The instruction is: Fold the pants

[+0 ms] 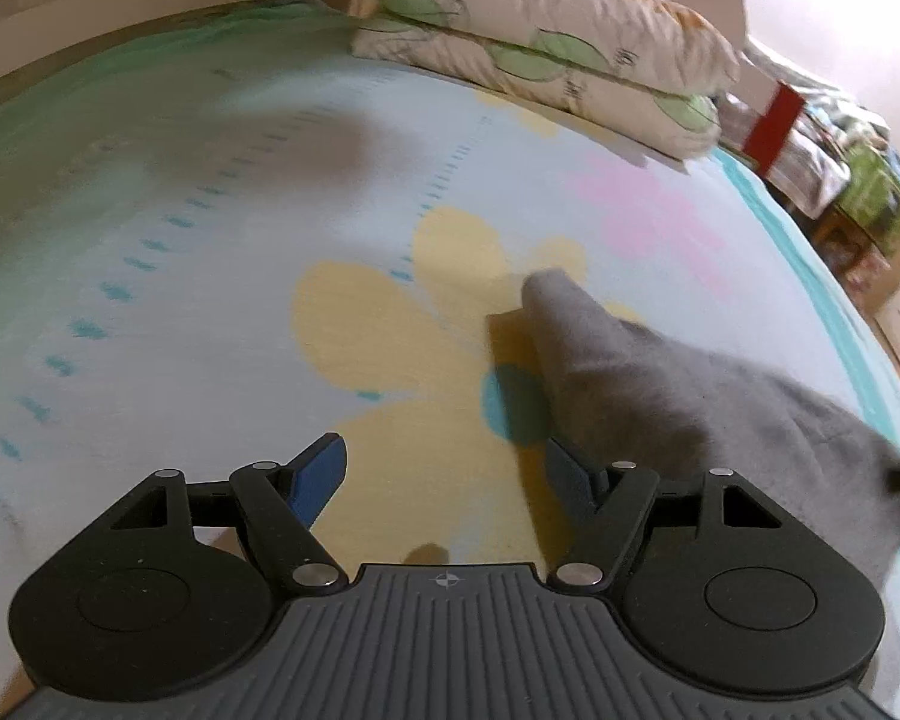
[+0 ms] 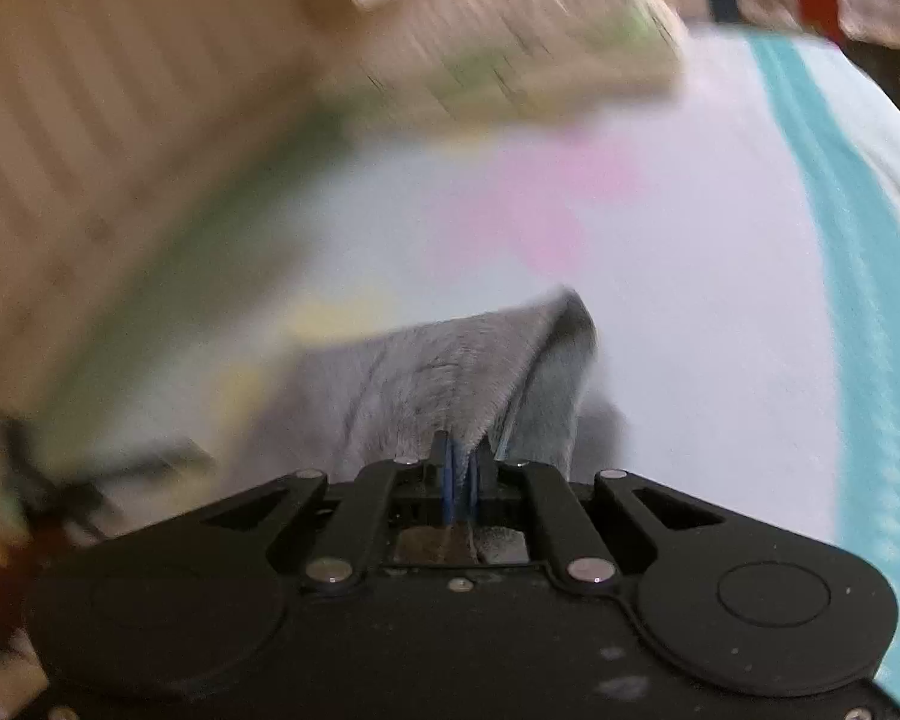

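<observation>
Grey pants [image 1: 678, 402] lie on the flowered bed sheet [image 1: 210, 300], with one end lifted into a peak. My left gripper [image 1: 450, 471] hovers over the sheet's yellow flower, open with nothing between its blue fingers [image 1: 321, 477]. The grey cloth lies against the outside of its right finger. In the right wrist view, which is motion-blurred, my right gripper [image 2: 461, 459] is shut on a pinched edge of the pants [image 2: 450, 372]. That cloth rises off the sheet [image 2: 690, 300] and folds over in front of the jaws.
Two stacked pillows [image 1: 540, 48] lie at the far end of the bed. A slatted wooden headboard [image 2: 90, 150] runs along the left. The sheet's teal border [image 2: 858, 252] marks the right edge, with cluttered furniture [image 1: 840, 168] beyond it.
</observation>
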`<state>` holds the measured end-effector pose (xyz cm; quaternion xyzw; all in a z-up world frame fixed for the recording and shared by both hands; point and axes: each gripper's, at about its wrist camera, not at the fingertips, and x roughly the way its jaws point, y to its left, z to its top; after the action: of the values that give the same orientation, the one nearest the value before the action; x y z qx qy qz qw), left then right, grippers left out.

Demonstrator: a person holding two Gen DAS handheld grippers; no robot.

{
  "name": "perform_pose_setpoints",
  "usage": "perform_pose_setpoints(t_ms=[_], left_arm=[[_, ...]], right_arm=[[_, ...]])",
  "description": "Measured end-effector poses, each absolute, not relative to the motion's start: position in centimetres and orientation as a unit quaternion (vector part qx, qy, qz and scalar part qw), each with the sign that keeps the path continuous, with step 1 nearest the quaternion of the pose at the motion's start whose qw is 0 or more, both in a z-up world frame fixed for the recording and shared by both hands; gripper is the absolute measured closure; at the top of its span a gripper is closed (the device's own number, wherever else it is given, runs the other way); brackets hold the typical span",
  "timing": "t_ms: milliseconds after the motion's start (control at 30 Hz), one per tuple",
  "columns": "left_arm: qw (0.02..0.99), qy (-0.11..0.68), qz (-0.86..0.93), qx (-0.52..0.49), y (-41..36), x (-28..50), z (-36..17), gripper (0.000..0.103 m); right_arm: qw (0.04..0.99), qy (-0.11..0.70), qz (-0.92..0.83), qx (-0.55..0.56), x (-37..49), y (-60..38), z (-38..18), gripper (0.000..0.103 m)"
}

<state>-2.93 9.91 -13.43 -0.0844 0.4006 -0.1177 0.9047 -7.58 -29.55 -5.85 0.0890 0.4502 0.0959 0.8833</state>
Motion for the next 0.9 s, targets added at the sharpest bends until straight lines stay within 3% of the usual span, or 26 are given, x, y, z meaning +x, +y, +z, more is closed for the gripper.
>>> perform_pose_setpoints(t_ms=[100, 433, 500, 633, 900], left_arm=[[0.908, 0.392, -0.136, -0.058, 8.9, -3.3, -12.6, 0.031], [0.901, 0.372, -0.222, 0.02, 5.4, -6.3, -10.6, 0.031], [0.896, 0.367, -0.246, 0.044, 4.8, -7.9, -10.4, 0.029], [0.883, 0.358, -0.295, 0.07, 4.3, -11.2, -10.2, 0.015], [0.876, 0.363, -0.307, 0.084, 3.0, -12.3, -11.9, 0.012]], right_arm=[[0.865, 0.49, 0.07, 0.082, -7.4, -29.4, -9.3, 0.095], [0.921, 0.378, 0.088, -0.035, -11.0, -26.2, -5.2, 0.085], [0.918, 0.381, 0.105, -0.028, -11.3, -26.3, -5.2, 0.085], [0.908, 0.401, 0.119, -0.019, -10.8, -25.1, -6.7, 0.083], [0.883, 0.456, 0.105, -0.001, -9.3, -26.2, -11.0, 0.083]])
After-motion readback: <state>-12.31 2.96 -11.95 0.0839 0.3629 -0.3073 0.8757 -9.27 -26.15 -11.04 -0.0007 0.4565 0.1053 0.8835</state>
